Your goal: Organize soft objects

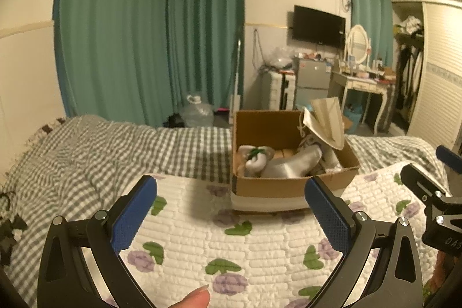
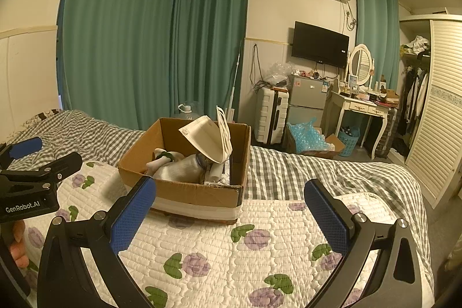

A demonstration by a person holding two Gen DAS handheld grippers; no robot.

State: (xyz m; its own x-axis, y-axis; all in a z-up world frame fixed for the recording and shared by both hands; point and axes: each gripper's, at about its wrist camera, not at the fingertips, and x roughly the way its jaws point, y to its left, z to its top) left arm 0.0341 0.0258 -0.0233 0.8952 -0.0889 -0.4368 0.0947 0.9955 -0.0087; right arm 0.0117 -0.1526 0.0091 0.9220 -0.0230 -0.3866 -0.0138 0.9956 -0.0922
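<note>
A cardboard box (image 1: 288, 186) stands on the white floral quilt (image 1: 219, 244) on the bed. Inside lie grey and white socks (image 1: 291, 163), a rolled pair with a green band (image 1: 255, 153), and a beige face mask (image 1: 329, 120) leaning on the far right rim. My left gripper (image 1: 231, 210) is open and empty, just in front of the box. In the right wrist view the box (image 2: 199, 192) sits ahead left, with the mask (image 2: 208, 137) and socks (image 2: 179, 168). My right gripper (image 2: 229, 210) is open and empty above the quilt (image 2: 231, 256).
A grey checked duvet (image 1: 115, 146) covers the bed beyond the quilt. Green curtains (image 1: 144, 33), a water jug (image 1: 197, 110), a suitcase (image 2: 271, 114), a small fridge (image 2: 307, 100), a dressing table (image 2: 363, 106) and a wardrobe (image 2: 436, 106) line the room.
</note>
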